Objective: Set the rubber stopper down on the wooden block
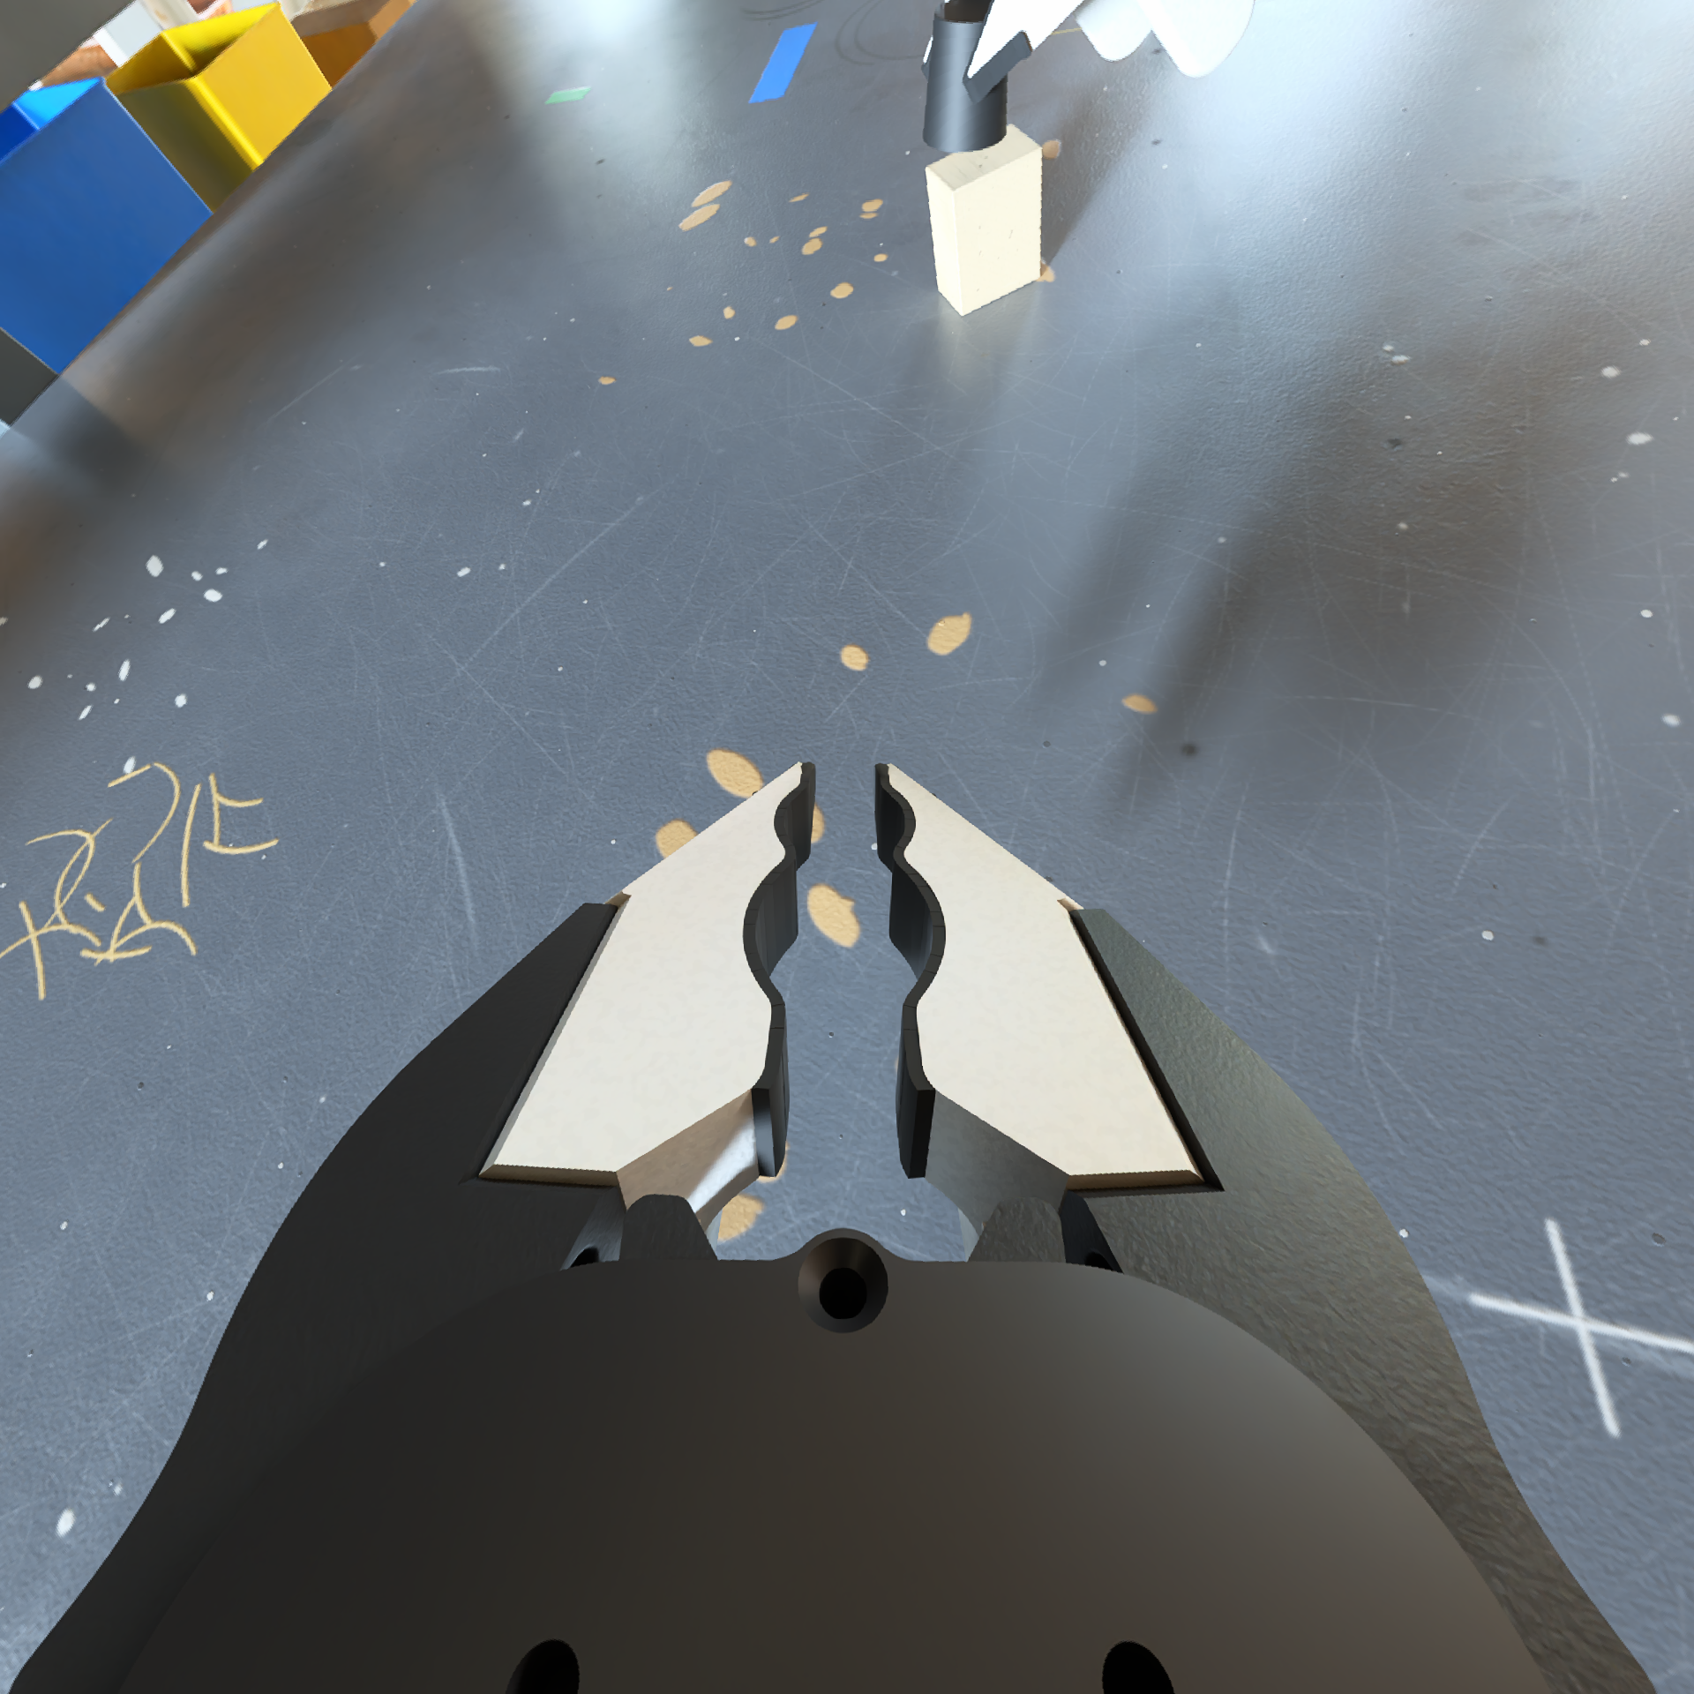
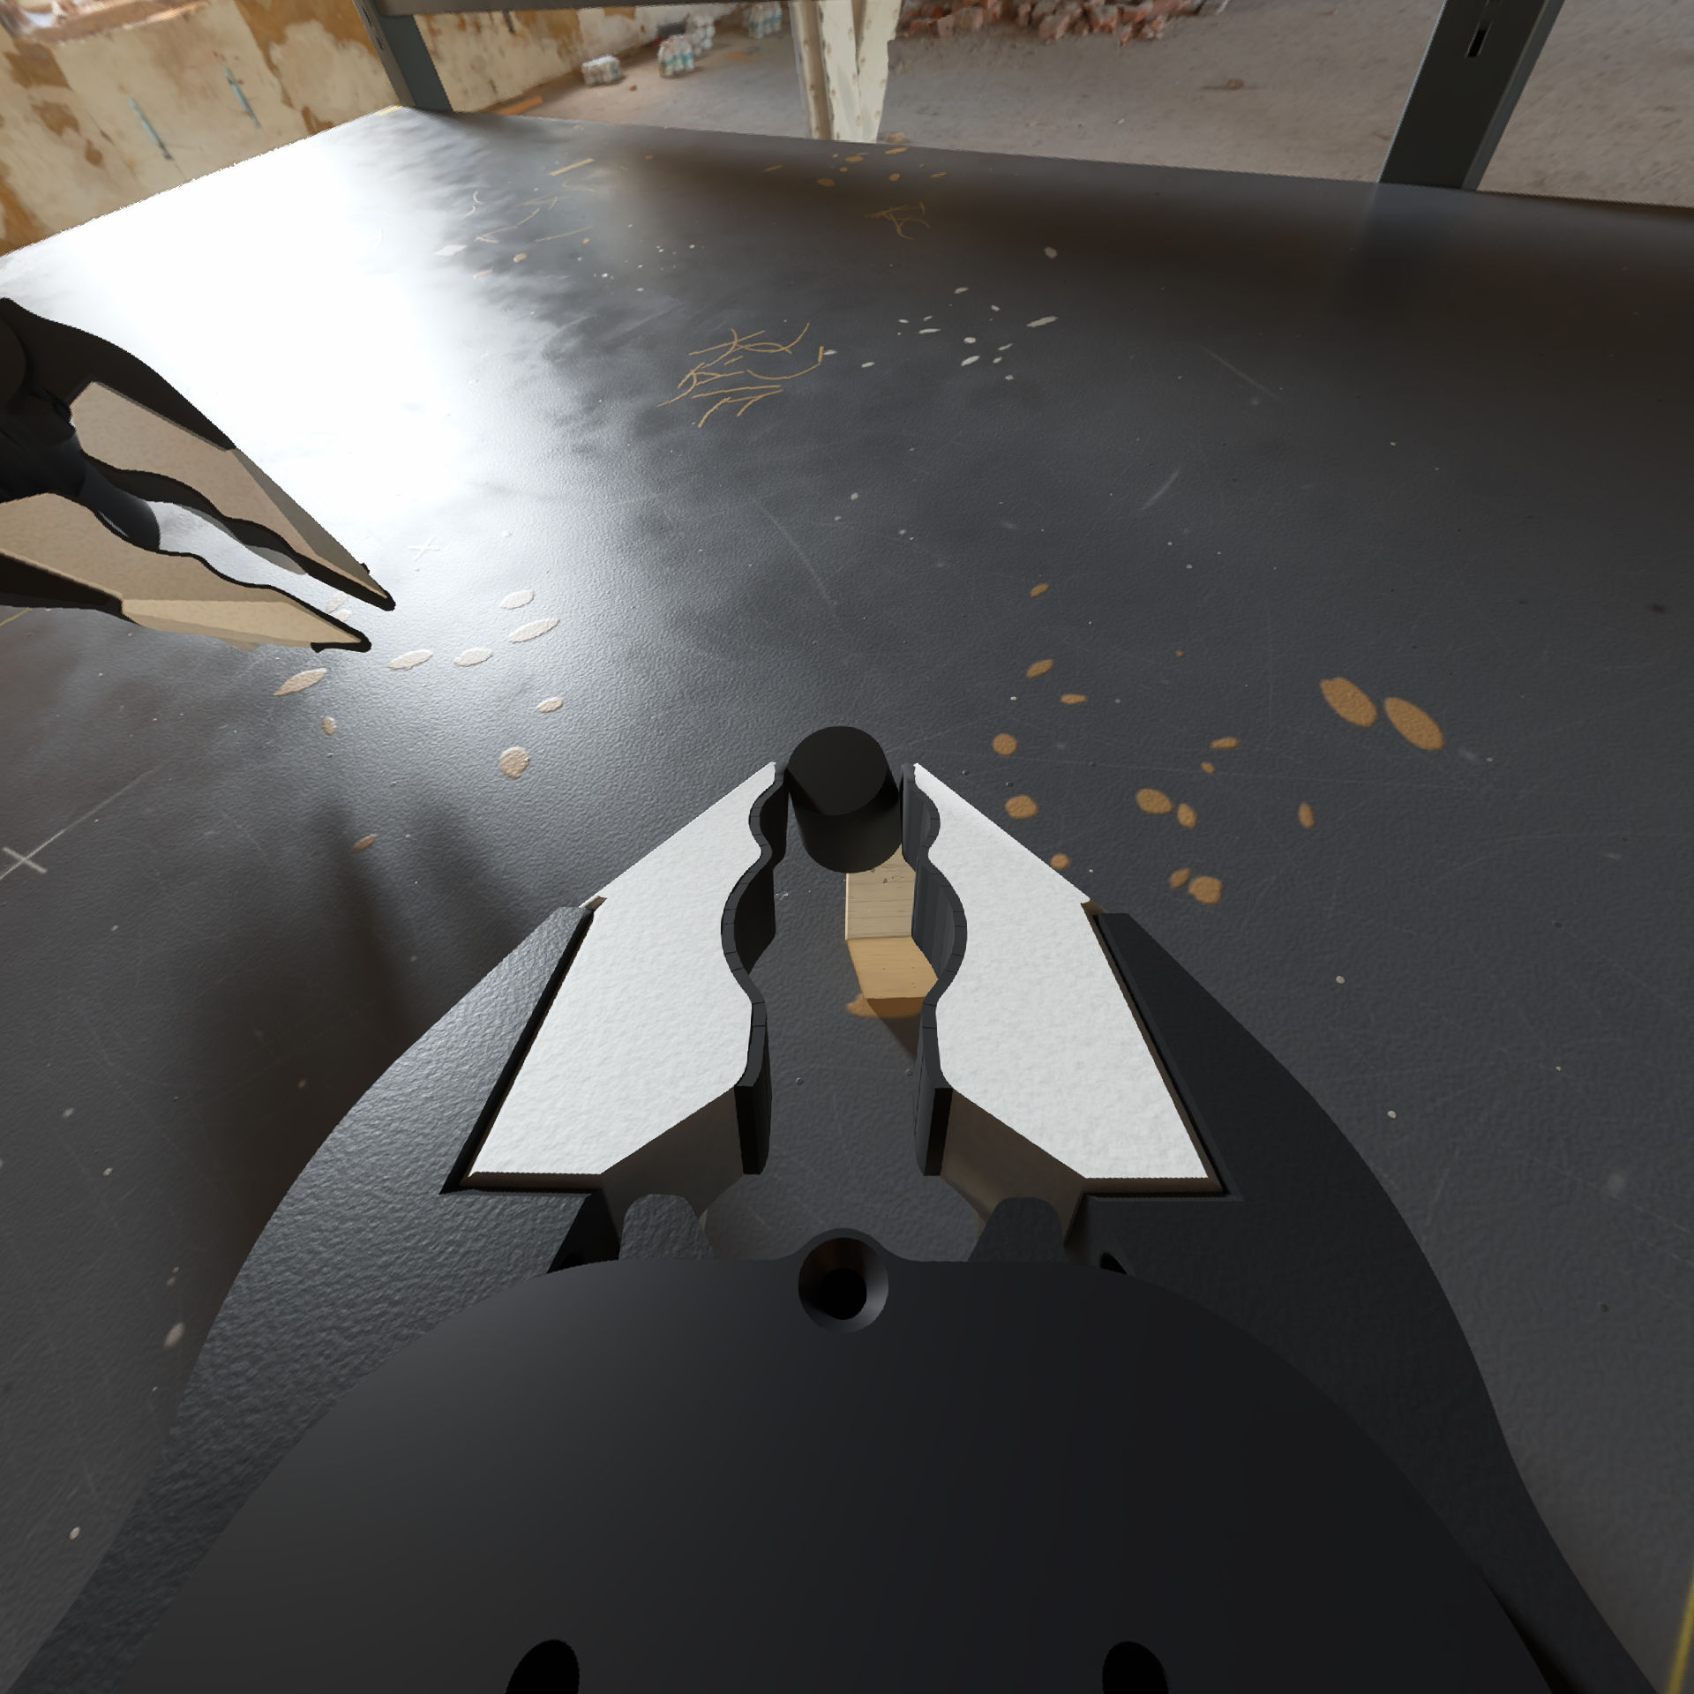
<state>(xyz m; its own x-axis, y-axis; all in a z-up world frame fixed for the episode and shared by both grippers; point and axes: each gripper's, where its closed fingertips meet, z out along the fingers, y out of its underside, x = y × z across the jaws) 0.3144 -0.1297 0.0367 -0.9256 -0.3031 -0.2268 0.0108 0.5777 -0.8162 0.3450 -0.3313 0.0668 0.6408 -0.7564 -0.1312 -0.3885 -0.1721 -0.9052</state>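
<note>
The dark rubber stopper [image 2: 839,797] is clamped between the fingertips of my right gripper [image 2: 843,779]. The pale wooden block [image 2: 885,944] stands upright on the table directly below it, partly hidden by the stopper and the right finger. In the left wrist view the stopper [image 1: 962,92] hangs over the top of the block [image 1: 985,229], held by the white right gripper [image 1: 999,50]. I cannot tell whether its base touches the block. My left gripper [image 1: 843,779] is empty, its jaws a narrow gap apart, low over the table well short of the block. It also shows at the left of the right wrist view [image 2: 367,623].
The dark grey table [image 1: 1283,550] is scratched and flecked with tan and white paint. A blue box [image 1: 82,229] and a yellow box [image 1: 229,92] stand beyond its left edge. A blue tape strip [image 1: 782,64] lies near the back. The table's far edge [image 2: 1100,165] shows in the right wrist view.
</note>
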